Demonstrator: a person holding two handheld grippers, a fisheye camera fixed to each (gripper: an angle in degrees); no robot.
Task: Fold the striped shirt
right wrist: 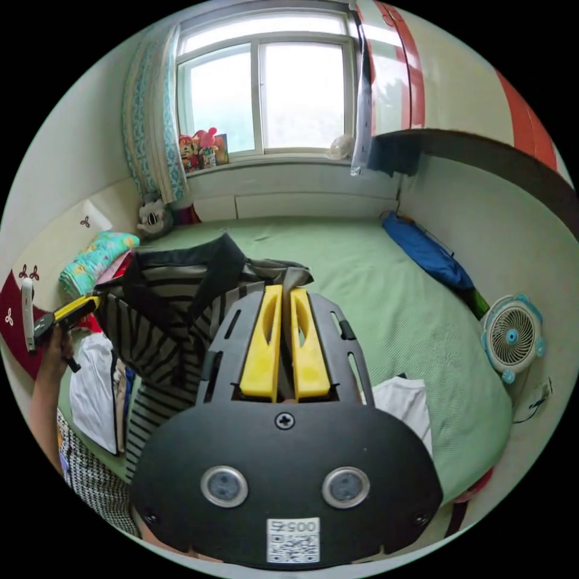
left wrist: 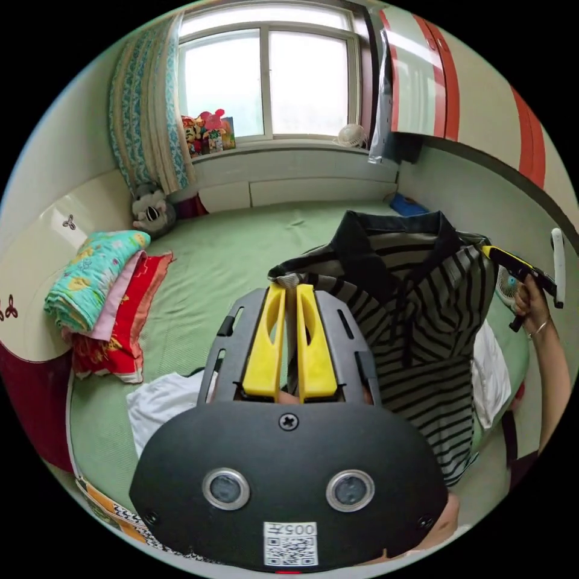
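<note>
My left gripper (left wrist: 289, 288) and right gripper (right wrist: 283, 291) each have jaws clamped on a shoulder of the striped shirt (left wrist: 416, 313), holding it spread and hanging above the green bed (left wrist: 223, 259), ready for laying flat before folding.

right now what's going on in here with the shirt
A person is holding the striped shirt up in the air over a green bed, one gripper at each shoulder. The left gripper is clamped on one shoulder edge, and the right gripper pinches the other. The shirt hangs open with its dark collar on top, not yet laid down or folded. White clothes lie on the bed beneath it.
</note>
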